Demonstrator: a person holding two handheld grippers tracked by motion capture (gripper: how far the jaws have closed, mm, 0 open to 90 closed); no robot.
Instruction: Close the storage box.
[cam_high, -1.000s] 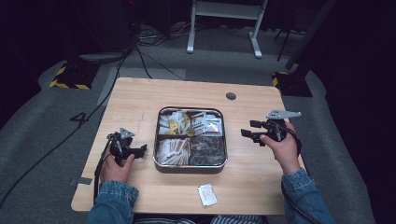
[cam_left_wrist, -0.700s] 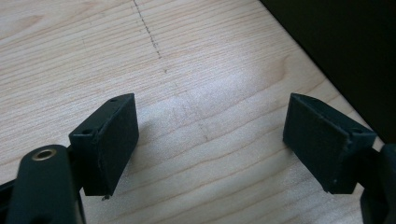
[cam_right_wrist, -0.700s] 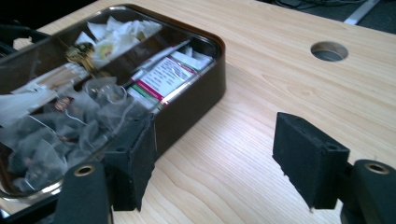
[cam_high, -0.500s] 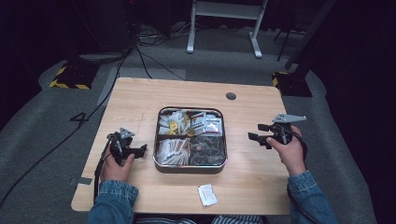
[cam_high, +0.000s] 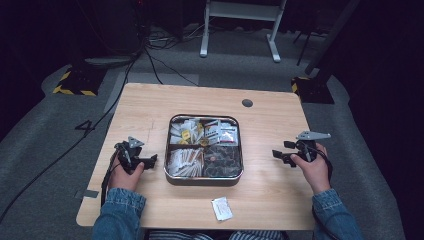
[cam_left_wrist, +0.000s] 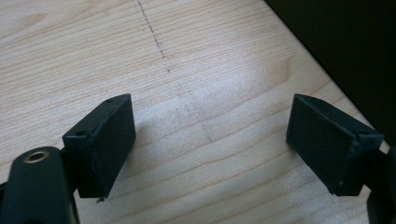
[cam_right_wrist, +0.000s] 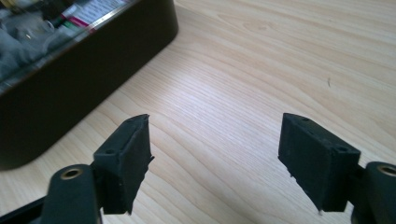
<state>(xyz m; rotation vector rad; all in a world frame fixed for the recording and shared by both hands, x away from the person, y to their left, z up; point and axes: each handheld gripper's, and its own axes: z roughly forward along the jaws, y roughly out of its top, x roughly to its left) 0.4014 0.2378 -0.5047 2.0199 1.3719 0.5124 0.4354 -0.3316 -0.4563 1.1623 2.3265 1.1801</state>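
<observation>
A square metal tin (cam_high: 172, 176) packed with several sachets and tea bags sits in the middle of the wooden table (cam_high: 270, 125). To the tin's left, my left gripper (cam_high: 151, 160) rests low over the wood, open and empty; its jaws stand wide apart in the left gripper view (cam_left_wrist: 210, 144). On the tin's right, my right gripper (cam_high: 276, 154) hovers just above the table, pointing toward the tin. Its jaws have just been opening and hold nothing (cam_right_wrist: 215, 158). The tin's dark wall (cam_right_wrist: 70, 93) fills the upper left of the right gripper view.
A small white sachet (cam_high: 221, 208) lies near the front edge of the table. A round cable hole (cam_high: 247, 103) sits at the back right. Black cables (cam_high: 150, 65) and a white stand (cam_high: 240, 25) are on the floor behind.
My right hand has moved down and to the right, away from the tin, ending close to the tabletop. The left hand has stayed put.
</observation>
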